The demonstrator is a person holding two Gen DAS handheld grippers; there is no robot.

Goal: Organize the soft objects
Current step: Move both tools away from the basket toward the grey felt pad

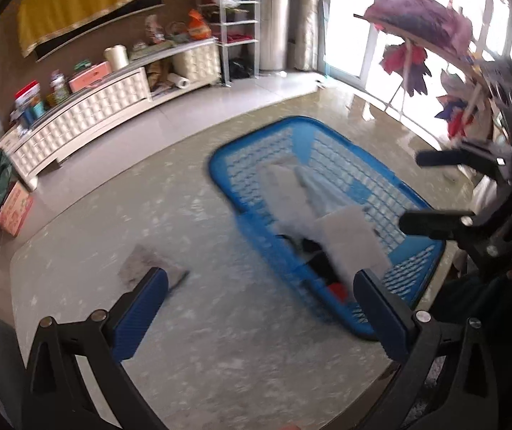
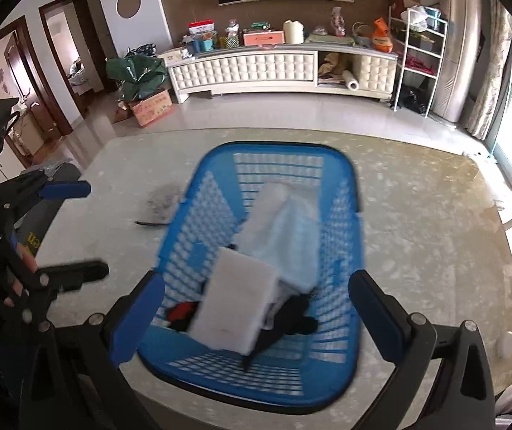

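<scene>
A blue plastic basket [image 2: 345, 193] stands on the marble table [image 2: 435, 251]; it also shows in the left wrist view [image 1: 234, 150]. Inside lie a white sponge block [image 2: 236, 308], a white and pale blue cloth [image 2: 284, 229], and black and red items [image 2: 298, 319]. A grey cloth [image 1: 141, 263] lies on the table left of the basket, also in the right wrist view [image 2: 162, 200]. My right gripper [image 2: 256, 319] is open and empty above the basket's near end. My left gripper [image 1: 259, 308] is open and empty over the table beside the basket.
A white low cabinet [image 2: 256, 68] with clutter stands on the far side of the room. A white shelf rack [image 2: 420, 53] stands at its right. A cardboard box [image 2: 152, 107] and green bag sit on the floor at its left. Windows run along the right.
</scene>
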